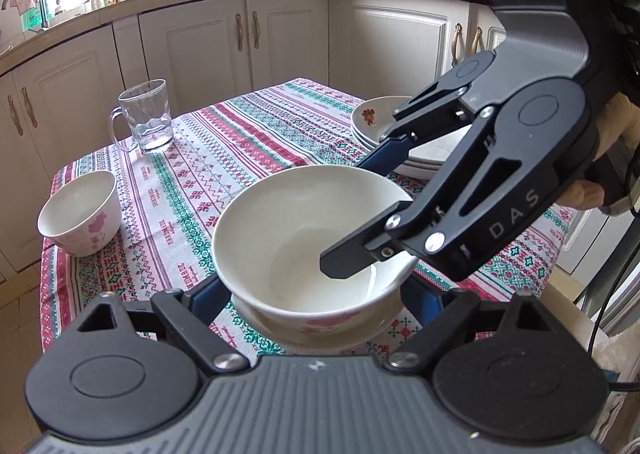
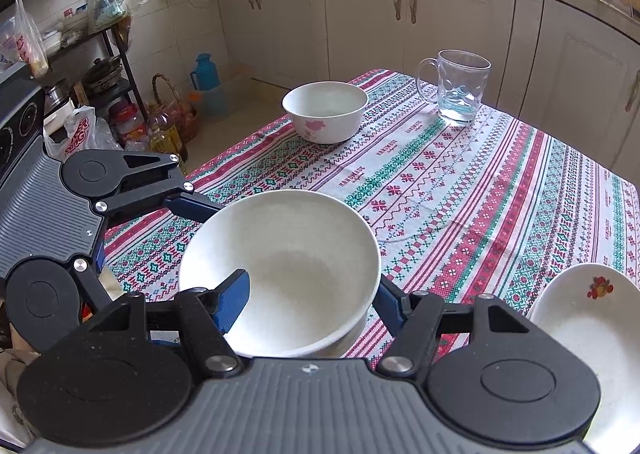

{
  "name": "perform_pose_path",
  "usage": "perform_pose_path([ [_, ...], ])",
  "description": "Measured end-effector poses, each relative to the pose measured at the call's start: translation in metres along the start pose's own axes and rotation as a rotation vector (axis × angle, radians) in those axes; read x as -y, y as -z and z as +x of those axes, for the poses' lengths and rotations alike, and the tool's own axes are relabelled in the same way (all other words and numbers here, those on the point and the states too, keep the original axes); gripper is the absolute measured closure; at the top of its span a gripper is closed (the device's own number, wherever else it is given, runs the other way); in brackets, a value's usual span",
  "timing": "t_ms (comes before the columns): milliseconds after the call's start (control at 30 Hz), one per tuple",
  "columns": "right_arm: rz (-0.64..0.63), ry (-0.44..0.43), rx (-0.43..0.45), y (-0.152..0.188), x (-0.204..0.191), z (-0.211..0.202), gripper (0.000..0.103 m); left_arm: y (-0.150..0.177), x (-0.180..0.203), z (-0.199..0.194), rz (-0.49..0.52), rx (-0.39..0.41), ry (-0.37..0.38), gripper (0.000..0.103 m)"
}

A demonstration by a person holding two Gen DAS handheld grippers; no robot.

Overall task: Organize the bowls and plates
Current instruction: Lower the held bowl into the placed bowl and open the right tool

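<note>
A white bowl (image 1: 296,238) with pink flowers sits nested on another bowl (image 1: 320,334) at the table's near edge; it also shows in the right wrist view (image 2: 288,270). My left gripper (image 1: 316,290) is open, its fingers on either side of the lower bowl. My right gripper (image 2: 308,294) is open, one finger (image 2: 232,302) inside the bowl and the other outside its rim. It shows from the side in the left wrist view (image 1: 376,222). A third flowered bowl (image 1: 80,210) (image 2: 326,110) stands apart. Stacked plates (image 1: 384,126) (image 2: 592,318) lie at the table's side.
A glass mug (image 1: 146,116) (image 2: 460,86) stands on the patterned tablecloth (image 1: 240,142) at the far end. Kitchen cabinets (image 1: 200,34) run behind the table. A cluttered shelf with bags and bottles (image 2: 100,94) stands on the floor beside it.
</note>
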State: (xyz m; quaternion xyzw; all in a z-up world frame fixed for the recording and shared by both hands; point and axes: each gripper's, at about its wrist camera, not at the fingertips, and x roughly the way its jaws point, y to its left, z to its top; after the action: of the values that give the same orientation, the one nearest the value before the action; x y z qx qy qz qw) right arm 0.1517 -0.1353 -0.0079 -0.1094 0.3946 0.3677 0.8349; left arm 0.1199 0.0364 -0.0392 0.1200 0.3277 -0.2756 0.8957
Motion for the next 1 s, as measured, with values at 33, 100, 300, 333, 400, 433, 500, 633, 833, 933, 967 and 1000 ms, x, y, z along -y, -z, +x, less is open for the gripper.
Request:
perform_pose_path([
  [33, 0.000, -0.001, -0.001, 0.000, 0.000, 0.000, 0.031, 0.000, -0.001, 0.000, -0.002, -0.005, 0.003, 0.012],
  [100, 0.002, -0.003, -0.005, 0.001, 0.000, 0.002, 0.031, -0.001, -0.002, 0.001, -0.008, -0.017, 0.011, 0.012],
  [300, -0.005, -0.005, -0.011, 0.001, -0.001, 0.004, 0.031, -0.002, -0.008, 0.004, -0.036, -0.041, 0.038, 0.011],
  [333, -0.005, -0.006, -0.012, 0.001, -0.001, 0.005, 0.031, -0.002, -0.009, 0.004, -0.038, -0.043, 0.040, 0.011],
  [400, -0.005, -0.006, -0.012, 0.000, -0.001, 0.005, 0.031, -0.002, -0.010, 0.004, -0.044, -0.047, 0.045, 0.011],
  [433, -0.004, -0.007, -0.011, 0.000, -0.001, 0.005, 0.031, -0.002, -0.010, 0.004, -0.046, -0.049, 0.046, 0.011],
  [500, -0.001, -0.007, -0.010, 0.001, 0.000, 0.005, 0.031, -0.001, -0.010, 0.005, -0.046, -0.049, 0.047, 0.011],
  [633, 0.003, -0.002, -0.010, 0.003, 0.001, 0.006, 0.030, -0.001, -0.010, 0.005, -0.044, -0.050, 0.051, 0.010],
  [833, 0.007, 0.000, 0.003, 0.005, 0.002, 0.004, 0.016, 0.001, -0.008, -0.001, -0.010, -0.030, 0.030, 0.008],
  [933, 0.003, 0.007, 0.007, 0.006, 0.000, 0.003, 0.011, 0.002, -0.009, -0.004, -0.012, -0.025, 0.027, 0.007],
  [967, 0.002, 0.007, 0.009, 0.006, -0.001, 0.003, 0.010, 0.003, -0.009, -0.006, -0.011, -0.024, 0.025, 0.007],
  [1000, 0.002, 0.008, 0.013, 0.007, -0.001, 0.002, 0.008, 0.004, -0.009, -0.007, -0.010, -0.022, 0.022, 0.007],
])
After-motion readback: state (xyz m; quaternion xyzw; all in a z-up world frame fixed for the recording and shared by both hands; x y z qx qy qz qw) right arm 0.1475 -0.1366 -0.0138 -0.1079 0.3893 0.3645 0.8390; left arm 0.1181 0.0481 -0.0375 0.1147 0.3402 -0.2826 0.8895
